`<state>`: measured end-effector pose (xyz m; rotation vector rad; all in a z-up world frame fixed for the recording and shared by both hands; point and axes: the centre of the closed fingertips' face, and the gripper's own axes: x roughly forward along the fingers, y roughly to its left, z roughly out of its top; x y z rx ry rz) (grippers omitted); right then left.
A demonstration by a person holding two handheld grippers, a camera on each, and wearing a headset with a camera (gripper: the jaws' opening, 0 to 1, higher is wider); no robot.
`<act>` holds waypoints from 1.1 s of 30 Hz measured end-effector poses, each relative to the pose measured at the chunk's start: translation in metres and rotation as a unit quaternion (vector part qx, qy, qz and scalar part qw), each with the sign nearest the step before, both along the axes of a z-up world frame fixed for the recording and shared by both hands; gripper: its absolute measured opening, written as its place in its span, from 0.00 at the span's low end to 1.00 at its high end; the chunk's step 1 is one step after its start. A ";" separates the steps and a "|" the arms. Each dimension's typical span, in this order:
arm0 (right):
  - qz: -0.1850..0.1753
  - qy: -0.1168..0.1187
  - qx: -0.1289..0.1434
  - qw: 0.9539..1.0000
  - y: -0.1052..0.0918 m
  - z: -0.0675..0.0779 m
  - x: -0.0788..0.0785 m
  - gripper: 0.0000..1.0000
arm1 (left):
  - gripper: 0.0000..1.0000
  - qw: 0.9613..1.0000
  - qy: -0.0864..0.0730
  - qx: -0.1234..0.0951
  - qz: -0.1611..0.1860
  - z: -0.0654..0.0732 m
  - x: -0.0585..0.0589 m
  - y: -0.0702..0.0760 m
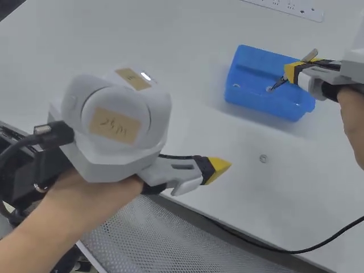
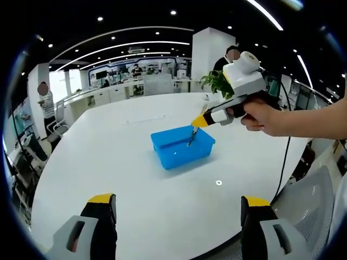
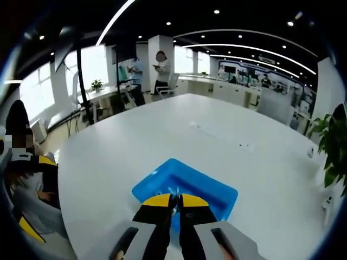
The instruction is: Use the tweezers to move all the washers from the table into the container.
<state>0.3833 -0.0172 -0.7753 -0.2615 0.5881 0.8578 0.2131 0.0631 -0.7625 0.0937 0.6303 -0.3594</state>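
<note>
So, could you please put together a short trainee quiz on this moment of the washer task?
1. True or false: the right hand-held gripper holds the thin metal tweezers over the blue rectangular plastic container.
2. How many small metal washers can be seen lying on the white table, outside the container? A) none B) one C) four
3. Fill in: the jaws of the left hand-held gripper stand ____.
Key: 1 true; 2 B; 3 open.
</note>
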 end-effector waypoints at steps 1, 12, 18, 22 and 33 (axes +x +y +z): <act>-0.001 0.003 -0.003 1.000 0.000 -0.004 0.001 0.01 | 0.97 1.000 0.001 0.000 0.000 -0.001 0.001 0.000; 0.001 0.018 -0.020 1.000 0.002 -0.032 0.009 0.01 | 0.98 1.000 0.013 -0.001 0.004 -0.009 0.009 0.004; 0.001 0.029 -0.022 0.999 0.003 -0.041 0.010 0.01 | 0.99 1.000 0.012 -0.009 0.007 -0.008 0.012 0.004; 0.000 0.029 -0.021 0.999 0.004 -0.042 0.009 0.01 | 0.99 1.000 0.013 -0.012 0.008 -0.009 0.011 0.005; 0.004 0.016 -0.028 0.999 0.006 -0.041 0.008 0.01 | 0.99 1.000 0.014 -0.012 0.010 -0.008 0.006 0.005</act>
